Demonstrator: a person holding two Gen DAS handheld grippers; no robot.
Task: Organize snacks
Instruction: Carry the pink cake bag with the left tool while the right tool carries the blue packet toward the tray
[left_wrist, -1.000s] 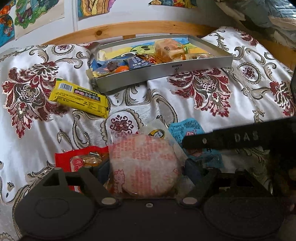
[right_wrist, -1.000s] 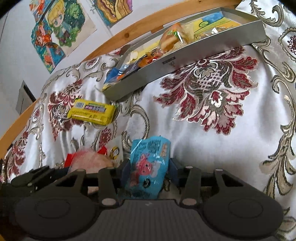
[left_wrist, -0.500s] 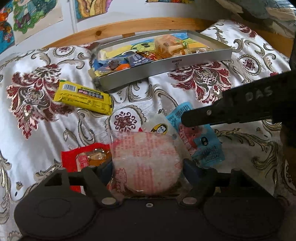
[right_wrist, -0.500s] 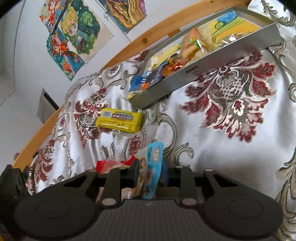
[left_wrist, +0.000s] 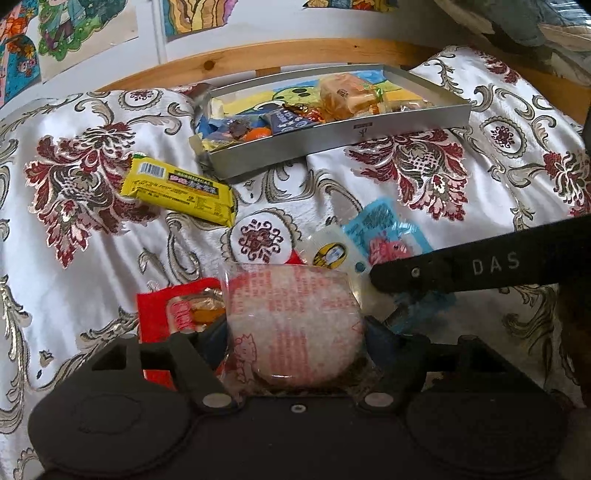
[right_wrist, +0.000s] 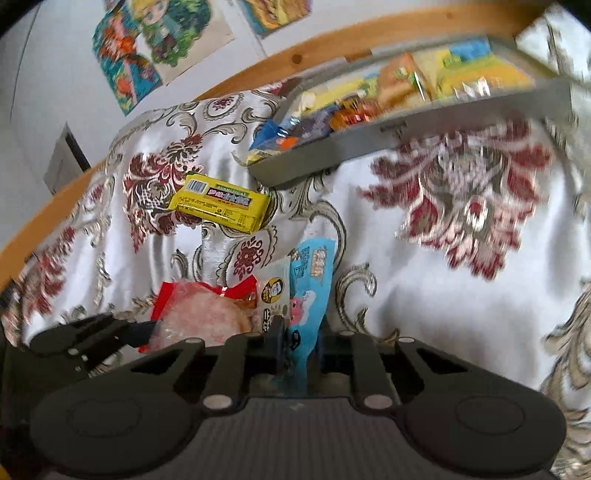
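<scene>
Both packets gripped, tray not yet reached
The blue packet (right_wrist: 310, 295) is pinched in the right hand-held gripper (right_wrist: 295, 350) and the round rice cake (left_wrist: 291, 325) is clamped in the left hand-held gripper (left_wrist: 295, 347), both low over the bed (left_wrist: 406, 206); either thin wrapper may slip before the tin tray (left_wrist: 332, 136)

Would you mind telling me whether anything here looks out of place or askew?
The shallow grey metal tray sits askew on the floral bedspread, with wrappers poking over its left corner. The yellow rectangular snack bar lies loose outside it.
</scene>
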